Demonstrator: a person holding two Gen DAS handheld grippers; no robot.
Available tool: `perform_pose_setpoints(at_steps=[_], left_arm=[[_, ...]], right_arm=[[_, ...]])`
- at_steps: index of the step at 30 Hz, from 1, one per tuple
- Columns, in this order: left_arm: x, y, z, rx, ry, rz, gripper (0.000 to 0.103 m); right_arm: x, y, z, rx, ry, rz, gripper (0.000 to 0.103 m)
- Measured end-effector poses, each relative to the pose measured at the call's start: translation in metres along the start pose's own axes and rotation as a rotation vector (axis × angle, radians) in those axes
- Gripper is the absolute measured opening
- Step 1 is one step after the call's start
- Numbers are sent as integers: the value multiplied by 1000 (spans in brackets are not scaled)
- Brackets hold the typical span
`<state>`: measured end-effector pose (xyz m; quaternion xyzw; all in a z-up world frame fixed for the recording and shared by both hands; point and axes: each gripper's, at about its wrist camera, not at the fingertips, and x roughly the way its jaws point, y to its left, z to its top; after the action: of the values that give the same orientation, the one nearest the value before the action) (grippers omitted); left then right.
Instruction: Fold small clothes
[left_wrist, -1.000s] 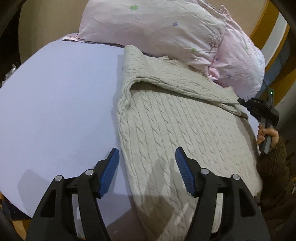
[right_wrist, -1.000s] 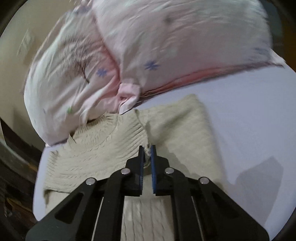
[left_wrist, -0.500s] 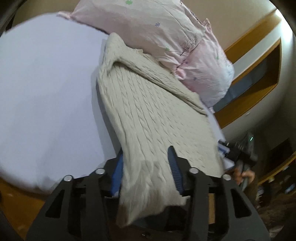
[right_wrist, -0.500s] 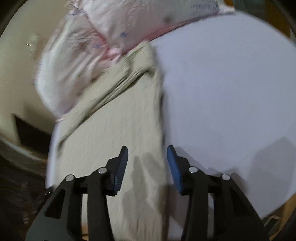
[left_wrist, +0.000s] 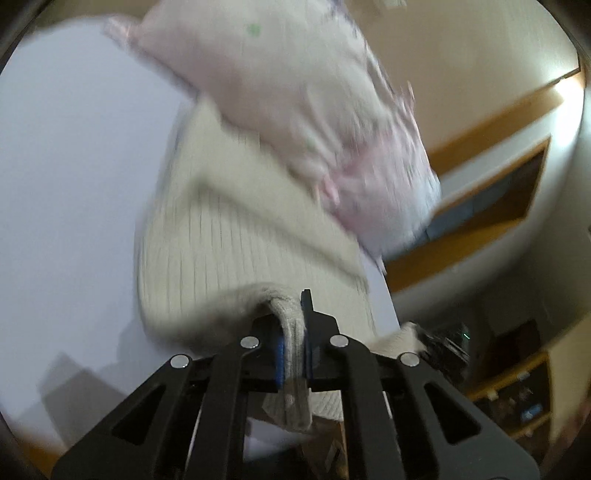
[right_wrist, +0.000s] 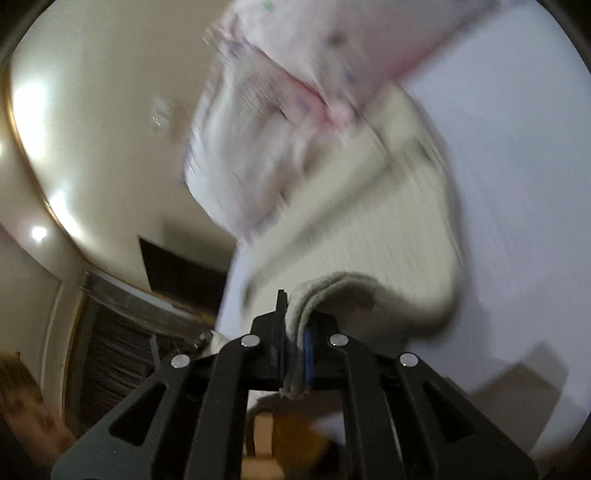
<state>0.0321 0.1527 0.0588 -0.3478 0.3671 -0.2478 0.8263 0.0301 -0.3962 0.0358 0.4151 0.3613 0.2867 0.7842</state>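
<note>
The cream cable-knit sweater (left_wrist: 236, 240) lies on the pale lilac bed sheet (left_wrist: 74, 177), its top against the pink flowered pillows (left_wrist: 295, 96). The left tool (left_wrist: 293, 347) and right tool (right_wrist: 293, 347) each pinch a hem corner — likely to fold it upward. Bare sheet lies alongside — the pillows crowd the far end.

**Both grippers now clamped on hem, edge lifted**

Left gripper (left_wrist: 293, 354): wide apart a second ago, now pinching the sweater (left_wrist: 236, 236) hem. Right gripper (right_wrist: 293, 354): let go near the collar, opened, now clamped on the hem's other end. Near edge raised off the sheet (left_wrist: 74, 184), bowing up. Both views tilted upward, blurred.
</note>
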Motion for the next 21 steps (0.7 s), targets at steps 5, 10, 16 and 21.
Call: perform_pose_setpoints(at_steps=[5, 10, 16, 21], left_arm=[[75, 17, 108, -92, -92, 160, 7], [153, 56, 151, -227, -15, 284, 7], [143, 63, 149, -219, 28, 169, 33], [90, 52, 140, -170, -58, 170, 84]], right_arm=[[50, -5, 112, 56, -191, 2, 7], [117, -67, 156, 248, -183, -215, 11], [120, -100, 162, 408, -301, -115, 87], [111, -81, 170, 292, -344, -187, 97]])
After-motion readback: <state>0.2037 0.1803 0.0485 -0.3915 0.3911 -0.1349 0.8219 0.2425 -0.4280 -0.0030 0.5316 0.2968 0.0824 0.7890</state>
